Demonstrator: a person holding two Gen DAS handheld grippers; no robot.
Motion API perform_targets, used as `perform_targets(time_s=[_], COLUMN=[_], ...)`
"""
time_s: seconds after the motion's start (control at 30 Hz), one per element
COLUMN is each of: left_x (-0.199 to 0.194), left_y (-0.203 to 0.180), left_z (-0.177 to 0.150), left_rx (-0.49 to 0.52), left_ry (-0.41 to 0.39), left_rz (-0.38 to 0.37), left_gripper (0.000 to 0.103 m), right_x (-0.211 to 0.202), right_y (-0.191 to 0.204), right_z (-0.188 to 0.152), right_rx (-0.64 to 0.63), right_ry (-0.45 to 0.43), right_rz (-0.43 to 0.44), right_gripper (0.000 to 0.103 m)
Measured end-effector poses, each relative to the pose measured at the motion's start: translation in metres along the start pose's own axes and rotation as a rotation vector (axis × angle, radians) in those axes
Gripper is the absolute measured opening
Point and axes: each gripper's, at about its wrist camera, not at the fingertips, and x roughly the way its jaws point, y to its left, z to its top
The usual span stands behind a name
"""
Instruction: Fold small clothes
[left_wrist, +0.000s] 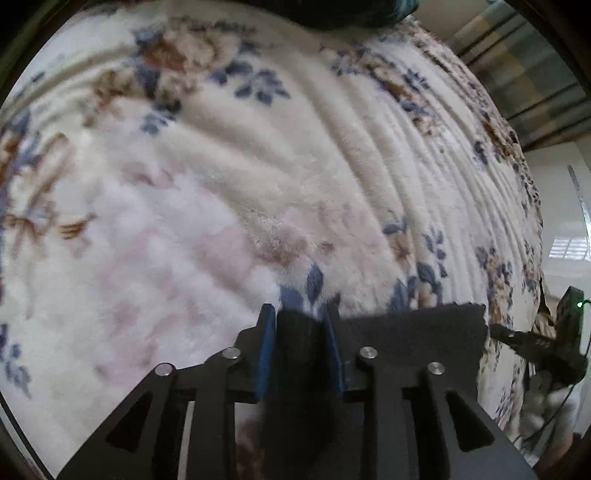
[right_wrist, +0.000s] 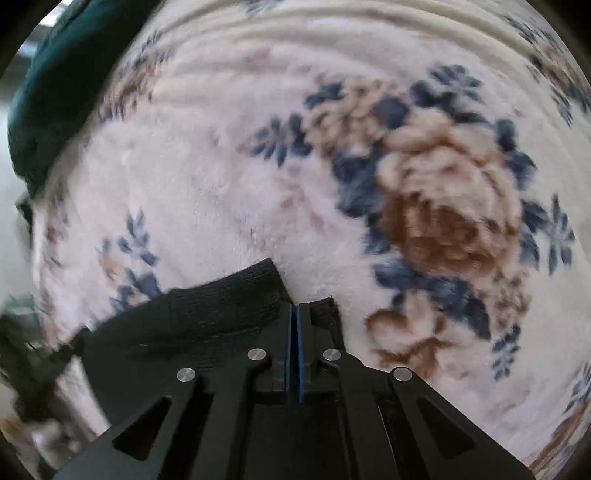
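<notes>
Black cloth hangs stretched between both claws over the flowered blanket: left claw pinches one end, right claw, pressed together, pinches the other, toward three o'clock.

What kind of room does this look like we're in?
Probably a bedroom: a plush floral blanket covers a bed-like surface, a plaid curtain hangs beyond it, and a dark teal garment lies at the blanket's edge.

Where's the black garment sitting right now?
The black garment is held up between both grippers just above the floral blanket: its one end is pinched in the right gripper, its other end sits between the left gripper's jaws.
</notes>
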Motion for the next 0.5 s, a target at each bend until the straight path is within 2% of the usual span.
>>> perform_targets(time_s=[0.03,0.07,0.1,0.13,0.17,0.27,0.33,0.43,0.47,0.5], left_x=[-0.009,-0.021,-0.027,-0.033,-0.041,-0.045,-0.042,-0.030,-0.028,-0.028], left_y=[0.000,0.002,0.004,0.006,0.011,0.018,0.023,0.026,0.026,0.025], left_z=[-0.005,-0.015,-0.022,-0.032,-0.047,-0.082,-0.108,-0.134,-0.140,-0.145], left_rx=[0.007,0.010,0.003,-0.012,-0.031,-0.064,-0.088,-0.115,-0.122,-0.127], left_ry=[-0.012,-0.028,-0.034,-0.034,-0.032,0.018,0.067,0.135,0.146,0.144], left_rz=[0.003,0.002,0.008,0.009,-0.007,-0.007,-0.002,-0.007,-0.009,-0.009], left_gripper=[0.033,0.038,0.052,0.061,0.061,0.061,0.061,0.061,0.061,0.061], right_x=[-0.008,-0.024,-0.037,-0.045,-0.053,-0.061,-0.054,-0.032,-0.028,-0.029], right_y=[-0.002,-0.007,-0.012,-0.016,-0.021,-0.031,-0.038,-0.044,-0.046,-0.046], right_z=[-0.002,-0.009,-0.019,-0.027,-0.040,-0.084,-0.110,-0.137,-0.144,-0.151], right_rx=[-0.007,-0.009,-0.006,0.000,0.017,0.056,0.084,0.111,0.131,0.150], right_ry=[0.001,0.001,-0.001,0.005,0.018,0.090,0.147,0.192,0.185,0.153], right_rz=[0.013,0.022,0.040,0.055,0.071,0.093,0.118,0.103,0.118,0.138], right_gripper=[0.008,0.022,0.031,0.045,0.047,0.047,0.047,0.044,0.019,0.005])
